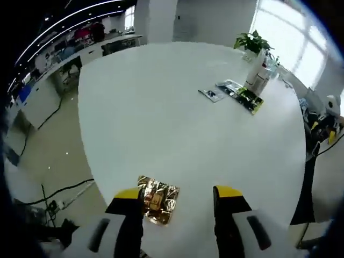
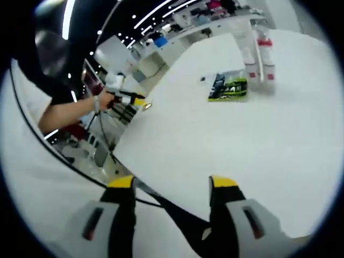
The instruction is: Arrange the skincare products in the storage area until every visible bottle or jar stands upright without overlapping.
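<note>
**Bottles upright at the far edge, both grippers empty**

White round tabletop runs wide. Left gripper hangs spread and empty, a crinkled gold foil sachet lying beside its left jaw. Far off, upright white skincare bottles stand by flat dark sachets and a green potted plant. Right gripper gapes, empty, at the table's edge.

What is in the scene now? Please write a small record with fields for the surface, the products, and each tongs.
surface: white table
near item: gold foil sachet, lying flat beside the left tongs
far items: bottles standing upright; flat packets lying next to them
plant: potted plant behind the bottles
left tongs: open, holding nothing
right tongs: open, holding nothing
</note>
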A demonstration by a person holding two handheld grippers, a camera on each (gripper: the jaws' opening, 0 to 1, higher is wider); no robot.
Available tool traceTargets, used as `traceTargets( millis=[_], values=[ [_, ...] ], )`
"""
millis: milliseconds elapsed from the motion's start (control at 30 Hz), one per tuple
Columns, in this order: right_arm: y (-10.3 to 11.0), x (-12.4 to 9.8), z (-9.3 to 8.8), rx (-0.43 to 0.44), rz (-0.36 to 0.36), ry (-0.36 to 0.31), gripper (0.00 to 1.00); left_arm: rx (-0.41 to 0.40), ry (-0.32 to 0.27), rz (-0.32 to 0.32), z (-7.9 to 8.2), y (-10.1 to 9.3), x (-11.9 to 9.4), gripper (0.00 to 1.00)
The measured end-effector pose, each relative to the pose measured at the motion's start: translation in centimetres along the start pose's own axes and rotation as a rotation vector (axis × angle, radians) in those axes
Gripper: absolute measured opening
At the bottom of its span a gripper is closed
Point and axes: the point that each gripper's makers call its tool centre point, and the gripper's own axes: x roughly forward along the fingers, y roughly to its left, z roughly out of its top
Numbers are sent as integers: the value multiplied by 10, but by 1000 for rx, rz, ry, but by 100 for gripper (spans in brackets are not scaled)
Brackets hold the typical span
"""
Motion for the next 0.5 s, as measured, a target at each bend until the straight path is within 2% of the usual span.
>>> traceTargets(
  millis=[33, 100, 167, 300, 400, 500],
  values=[
    [0, 0, 0, -4, -1, 3, 54, 17, 5, 13, -3, 4, 0, 60],
    [0, 1, -1, -14, -3, 9, 54, 41, 4, 8, -1, -1, -2, 64],
    [0, 0, -2, -17, -4, 11, 54, 77, 20, 16, -2, 2, 0, 65],
    [0, -2, -6, -18, -12, 21, 54, 151, 73, 21, -3, 7, 10, 63],
    [-1, -4, -6, -20, -20, 17, 54, 161, 108, 24, -3, 12, 15, 60],
    [-3, -6, -4, -13, -30, 8, 54, 147, 130, -14, -6, 11, 20, 56]
  ],
)
